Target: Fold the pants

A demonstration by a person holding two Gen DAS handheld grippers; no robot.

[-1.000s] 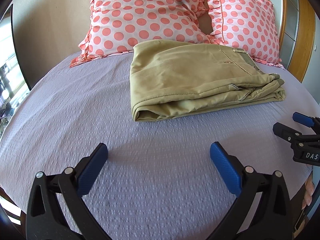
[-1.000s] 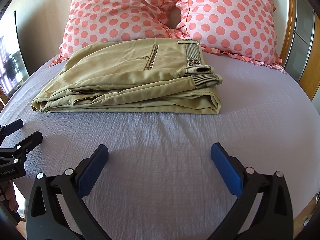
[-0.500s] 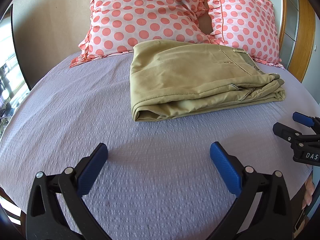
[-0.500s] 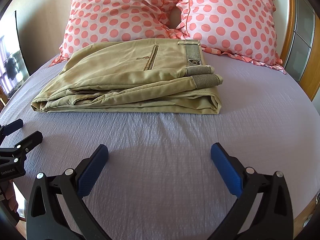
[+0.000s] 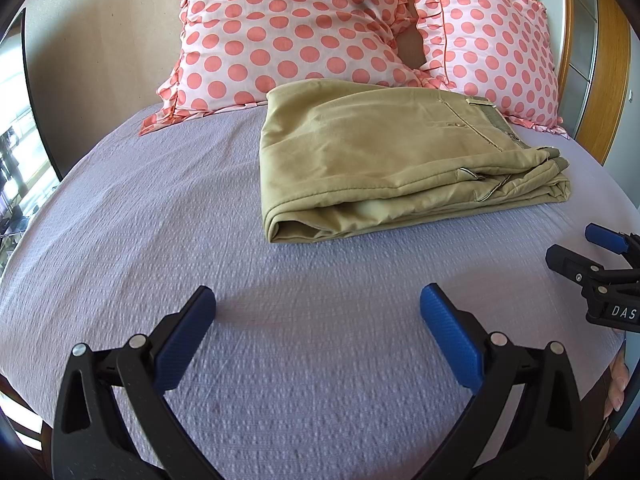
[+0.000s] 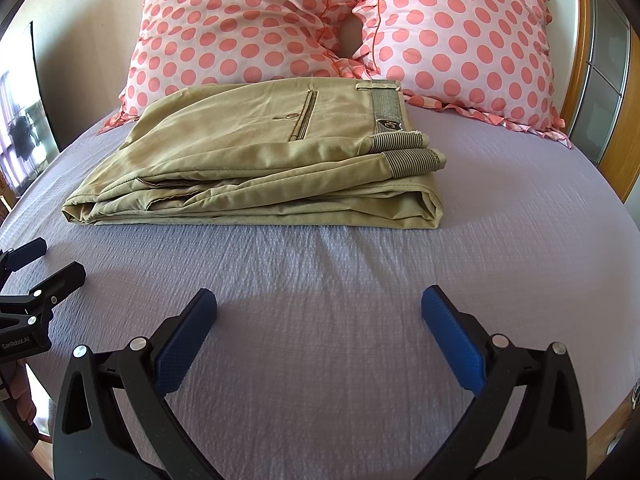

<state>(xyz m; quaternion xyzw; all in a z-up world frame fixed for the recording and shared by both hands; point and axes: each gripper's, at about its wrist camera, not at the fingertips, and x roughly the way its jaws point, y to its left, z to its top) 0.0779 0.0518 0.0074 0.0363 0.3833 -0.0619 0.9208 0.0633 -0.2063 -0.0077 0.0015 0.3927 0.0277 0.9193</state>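
Observation:
Khaki pants (image 5: 384, 160) lie folded in a compact stack on the lilac bed sheet, in front of the pillows; they also show in the right wrist view (image 6: 264, 164) with the striped waistband at the right end. My left gripper (image 5: 318, 320) is open and empty, low over the sheet, a short way in front of the pants. My right gripper (image 6: 320, 320) is open and empty, also in front of the pants. Each gripper shows at the edge of the other's view, the right gripper (image 5: 580, 252) and the left gripper (image 6: 40, 264). Neither touches the pants.
Two pink pillows with coral dots (image 5: 288, 36) (image 6: 460, 36) lean against the headboard behind the pants. A wooden bed frame (image 6: 576, 60) runs along the right. The lilac sheet (image 5: 160, 220) covers the bed. A dark-framed window or mirror (image 5: 20, 140) is at the left.

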